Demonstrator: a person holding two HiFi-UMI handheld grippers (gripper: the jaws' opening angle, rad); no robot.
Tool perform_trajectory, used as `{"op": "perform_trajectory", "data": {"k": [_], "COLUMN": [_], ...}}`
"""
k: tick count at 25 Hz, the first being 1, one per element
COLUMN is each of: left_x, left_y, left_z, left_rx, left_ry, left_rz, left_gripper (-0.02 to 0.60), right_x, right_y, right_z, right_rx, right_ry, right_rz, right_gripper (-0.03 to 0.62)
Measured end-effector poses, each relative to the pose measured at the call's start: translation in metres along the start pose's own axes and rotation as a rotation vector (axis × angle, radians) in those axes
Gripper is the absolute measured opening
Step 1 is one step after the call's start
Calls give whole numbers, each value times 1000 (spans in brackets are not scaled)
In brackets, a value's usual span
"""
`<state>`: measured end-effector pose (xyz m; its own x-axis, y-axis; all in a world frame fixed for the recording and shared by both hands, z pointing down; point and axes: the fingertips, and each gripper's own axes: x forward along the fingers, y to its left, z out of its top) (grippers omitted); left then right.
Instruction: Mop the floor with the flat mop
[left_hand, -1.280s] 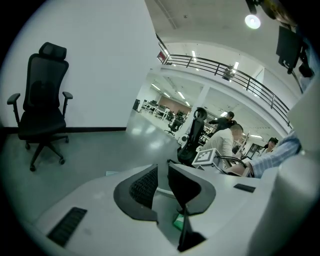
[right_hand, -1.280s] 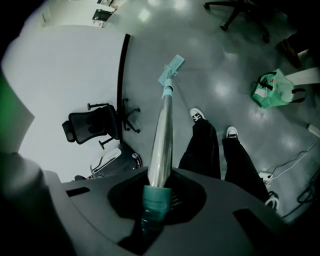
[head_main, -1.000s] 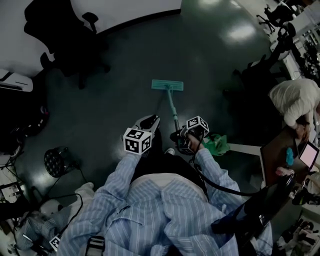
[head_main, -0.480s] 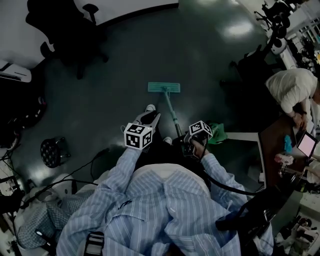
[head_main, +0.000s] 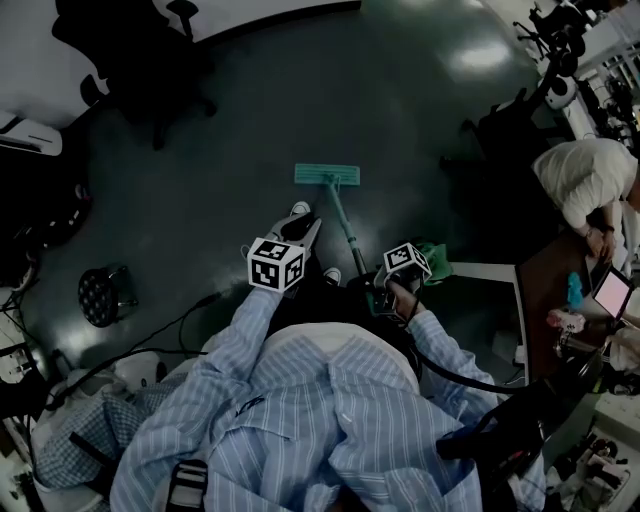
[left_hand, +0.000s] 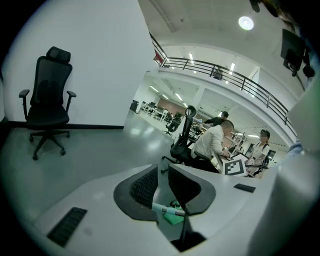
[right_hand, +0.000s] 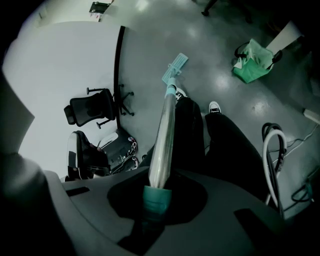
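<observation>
The flat mop's teal head lies flat on the dark, shiny floor, ahead of the person's feet. Its pole slants back from the head toward the right claw. In the right gripper view that claw is clenched on the pole's upper end, at the teal grip, with the silvery shaft running away down to the mop head. The left claw hangs just beside the pole on its left. In the left gripper view its jaws stand a little apart and grasp nothing; a short stretch of the pole shows low in the gap. A white shoe stands near the mop head. A green bag sits just right of the right claw. A black office chair stands by the white wall, well apart. A person in white leans over a bench at the far right.
</observation>
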<state>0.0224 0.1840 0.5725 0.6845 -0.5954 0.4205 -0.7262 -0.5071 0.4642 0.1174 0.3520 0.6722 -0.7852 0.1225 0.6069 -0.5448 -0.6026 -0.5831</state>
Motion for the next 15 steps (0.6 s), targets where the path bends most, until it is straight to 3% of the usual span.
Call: {"op": "perform_trajectory", "data": {"k": [7,15], "left_x": [15,50], "left_y": [15,63], "left_z": [7,51], "left_rx": [-5,-16], "left_ry": [26,56], "left_rz": [16,45], "left_gripper": [69,69], "right_x": [4,1], "right_y": [30,88], "right_z": [37,103], "right_rx": [-15,-16], "right_ry": [-9,-12], "right_rz": [1,-3], "right_gripper": [48,48]}}
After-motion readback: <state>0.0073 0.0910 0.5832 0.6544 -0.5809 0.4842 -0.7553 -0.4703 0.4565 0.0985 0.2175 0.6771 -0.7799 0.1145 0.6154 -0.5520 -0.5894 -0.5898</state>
